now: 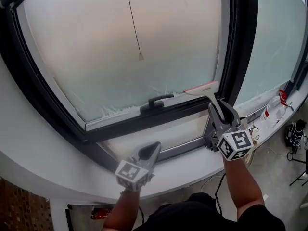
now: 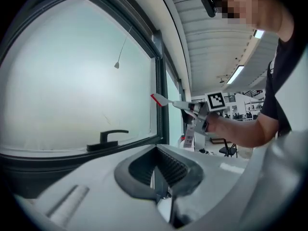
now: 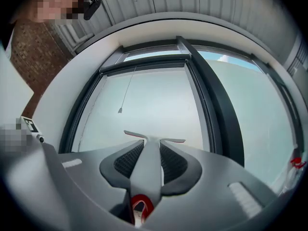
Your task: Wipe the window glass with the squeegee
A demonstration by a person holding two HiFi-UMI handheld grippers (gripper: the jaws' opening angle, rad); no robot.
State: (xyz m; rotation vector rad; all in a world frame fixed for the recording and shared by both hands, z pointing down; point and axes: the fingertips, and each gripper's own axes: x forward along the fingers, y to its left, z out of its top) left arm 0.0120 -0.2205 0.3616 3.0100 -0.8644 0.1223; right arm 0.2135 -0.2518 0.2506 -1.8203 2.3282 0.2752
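Right tongs (image 3: 149, 148) clamped tight on the squeegee (image 1: 202, 89) stem. Left tongs (image 2: 156, 153) closed, empty, parked below the window handle (image 1: 156, 102). Blade sits just right of that handle, close to the glass (image 1: 120, 42); I can't confirm contact. My worry: sweeping left, the blade snags the window handle, twists in the clamp and leaves streaks.

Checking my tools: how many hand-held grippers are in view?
2. The left hand-held gripper hangs by the sill, shut, empty; the right hand-held gripper is shut on the squeegee near the glass.
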